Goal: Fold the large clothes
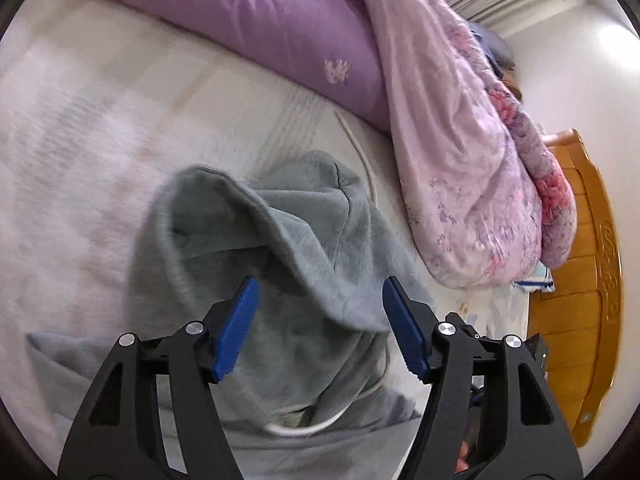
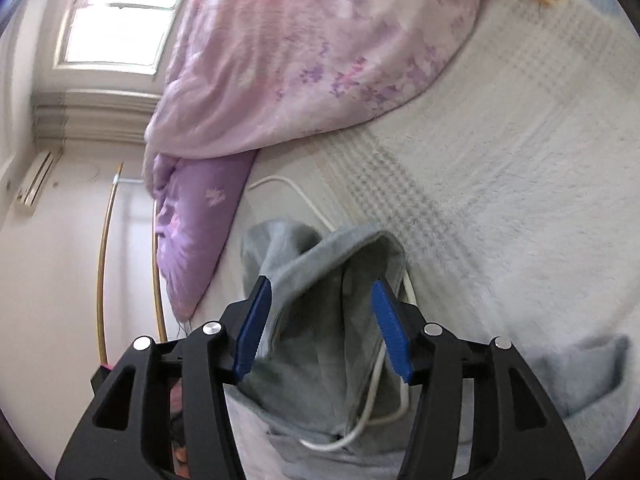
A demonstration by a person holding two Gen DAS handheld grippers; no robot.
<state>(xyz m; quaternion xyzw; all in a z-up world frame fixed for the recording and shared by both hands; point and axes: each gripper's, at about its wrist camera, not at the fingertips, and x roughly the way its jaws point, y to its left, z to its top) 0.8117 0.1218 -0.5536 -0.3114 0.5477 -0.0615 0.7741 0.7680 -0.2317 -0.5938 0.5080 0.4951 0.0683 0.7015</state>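
A grey hooded sweatshirt (image 1: 280,240) lies on the white bed blanket (image 1: 100,120), hood end pointing away, with a white drawstring (image 1: 320,426) looping out near its neck. My left gripper (image 1: 318,292) is open, its blue pads on either side of the hood's rim without gripping it. In the right wrist view the same hood (image 2: 332,280) lies between the open blue pads of my right gripper (image 2: 320,288), and the drawstring (image 2: 372,396) shows there too.
A purple pillow (image 1: 260,24) and a pink floral quilt (image 1: 460,140) lie along the far side of the bed. A wooden headboard (image 1: 580,280) stands at the right. A white cable (image 1: 360,152) lies on the blanket. A window (image 2: 116,28) is behind.
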